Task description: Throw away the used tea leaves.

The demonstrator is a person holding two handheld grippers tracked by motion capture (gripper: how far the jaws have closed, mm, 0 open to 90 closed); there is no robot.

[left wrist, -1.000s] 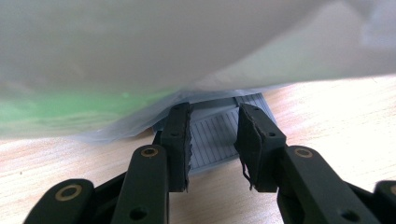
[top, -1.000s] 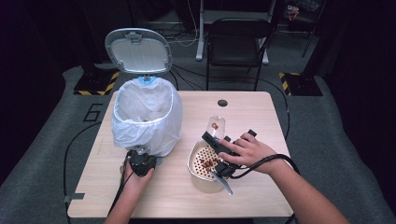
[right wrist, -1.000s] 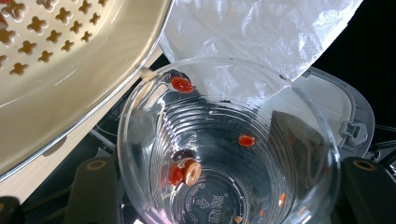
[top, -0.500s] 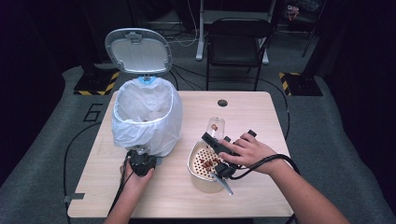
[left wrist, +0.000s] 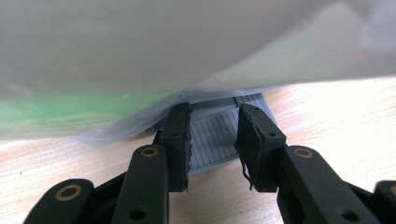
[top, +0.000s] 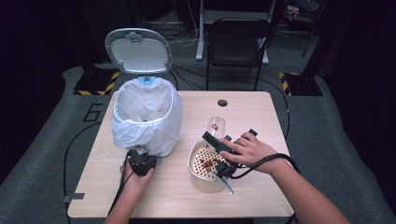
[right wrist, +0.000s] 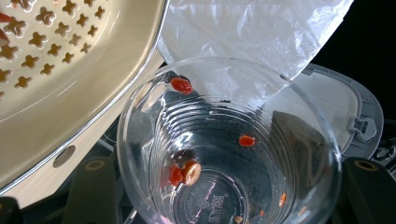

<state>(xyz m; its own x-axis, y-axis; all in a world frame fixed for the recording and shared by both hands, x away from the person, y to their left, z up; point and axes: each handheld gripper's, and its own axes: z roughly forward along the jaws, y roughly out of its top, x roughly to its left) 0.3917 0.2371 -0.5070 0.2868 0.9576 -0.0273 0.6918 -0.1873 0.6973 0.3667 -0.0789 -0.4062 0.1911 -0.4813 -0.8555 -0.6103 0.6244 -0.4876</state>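
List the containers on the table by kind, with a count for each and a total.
Lined bin with open lid: 1
Clear plastic cup: 1
Beige strainer bowl: 1
Total: 3

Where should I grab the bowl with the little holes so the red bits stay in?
Pinch the bowl by its rim on the left side, coming straight down: one jaw inside, one outside the thin upright wall. That side is bare, while the right hand and the cup crowd the right. Keep it level; the red bits lie loose.
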